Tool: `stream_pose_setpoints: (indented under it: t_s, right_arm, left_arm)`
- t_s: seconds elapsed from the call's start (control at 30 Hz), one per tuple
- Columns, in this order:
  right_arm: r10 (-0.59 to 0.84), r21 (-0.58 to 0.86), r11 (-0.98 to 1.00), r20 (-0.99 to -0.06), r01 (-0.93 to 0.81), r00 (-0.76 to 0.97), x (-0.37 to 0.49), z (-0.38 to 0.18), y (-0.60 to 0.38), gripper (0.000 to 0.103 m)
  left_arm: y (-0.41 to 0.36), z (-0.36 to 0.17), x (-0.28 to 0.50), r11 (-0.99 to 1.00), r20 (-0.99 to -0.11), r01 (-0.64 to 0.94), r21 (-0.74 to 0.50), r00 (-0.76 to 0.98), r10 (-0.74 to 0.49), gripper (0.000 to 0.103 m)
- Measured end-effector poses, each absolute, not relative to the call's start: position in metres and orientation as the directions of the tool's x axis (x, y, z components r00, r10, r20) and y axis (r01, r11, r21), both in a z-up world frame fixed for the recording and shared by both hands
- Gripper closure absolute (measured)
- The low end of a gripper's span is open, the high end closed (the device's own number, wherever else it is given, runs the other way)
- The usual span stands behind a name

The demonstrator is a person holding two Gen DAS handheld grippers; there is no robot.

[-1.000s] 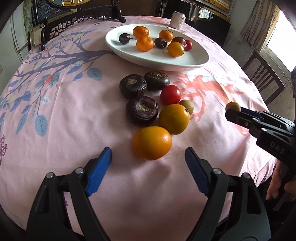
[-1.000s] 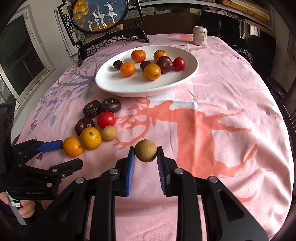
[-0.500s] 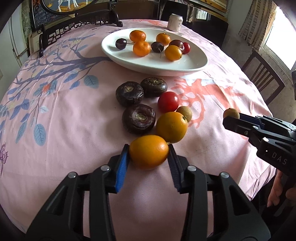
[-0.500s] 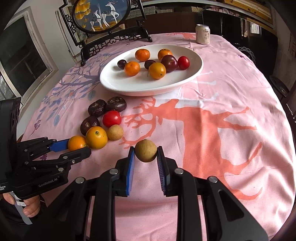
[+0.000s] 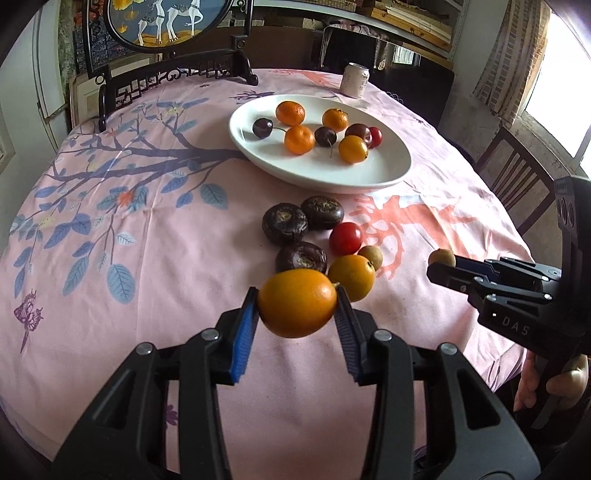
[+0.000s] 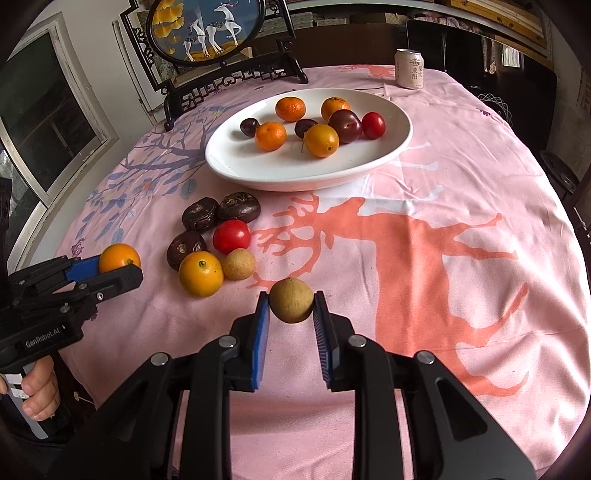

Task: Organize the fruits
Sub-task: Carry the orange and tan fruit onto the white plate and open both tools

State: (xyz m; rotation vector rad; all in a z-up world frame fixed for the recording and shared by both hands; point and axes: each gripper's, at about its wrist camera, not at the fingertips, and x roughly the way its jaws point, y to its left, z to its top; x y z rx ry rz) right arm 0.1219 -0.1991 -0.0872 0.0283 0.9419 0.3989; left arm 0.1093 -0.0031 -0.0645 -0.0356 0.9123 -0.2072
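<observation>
My left gripper [image 5: 297, 308] is shut on an orange fruit [image 5: 297, 308] and holds it lifted off the pink cloth; from the right wrist view this left gripper [image 6: 122, 267] shows at the left edge with that orange fruit [image 6: 119, 257]. My right gripper [image 6: 291, 301] is shut on a small tan round fruit [image 6: 291, 300] held above the cloth, seen also as the tan fruit [image 5: 441, 257] at the right. On the cloth lie another orange fruit [image 6: 201, 273], a tan fruit [image 6: 239, 263], a red tomato [image 6: 232, 236] and three dark brown fruits [image 6: 201, 218]. The white oval plate [image 6: 258, 173] behind holds several fruits.
A drink can [image 6: 408, 69] stands at the far edge of the round table. A framed deer picture on a dark stand [image 6: 205, 33] is at the back left. A wooden chair [image 5: 517, 173] stands to the right. A hand [image 6: 38, 387] grips the left gripper's handle.
My left gripper closed on the nearest orange fruit and lifted it off the cloth. The right gripper stayed still with the tan fruit.
</observation>
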Motion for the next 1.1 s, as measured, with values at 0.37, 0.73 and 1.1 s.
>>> stream_pose_setpoints:
  t_s: [0.37,0.73,1.1]
  right_arm:
    - [0.294,0.094,0.936,-0.741,-0.339,0.604,0.184,-0.045,-0.191,0.078]
    - [0.183,0.008,0.952,-0.816,-0.305,0.548,0.28,-0.068,-0.194,0.079]
    - [0.157,-0.019,0.957,-0.803,-0.289,0.575,0.294,-0.067,-0.196,0.051]
  left_arm:
    - [-0.003,-0.021,0.223,0.989,-0.789,0.116,-0.093,0.597,-0.144,0.062]
    - [-0.017,-0.057,0.32,0.996,-0.859,0.069,-0.048,0.506,-0.076,0.061]
    - [-0.008,-0.048,0.331,0.994,-0.842,0.051,-0.101,0.527,-0.112,0.05]
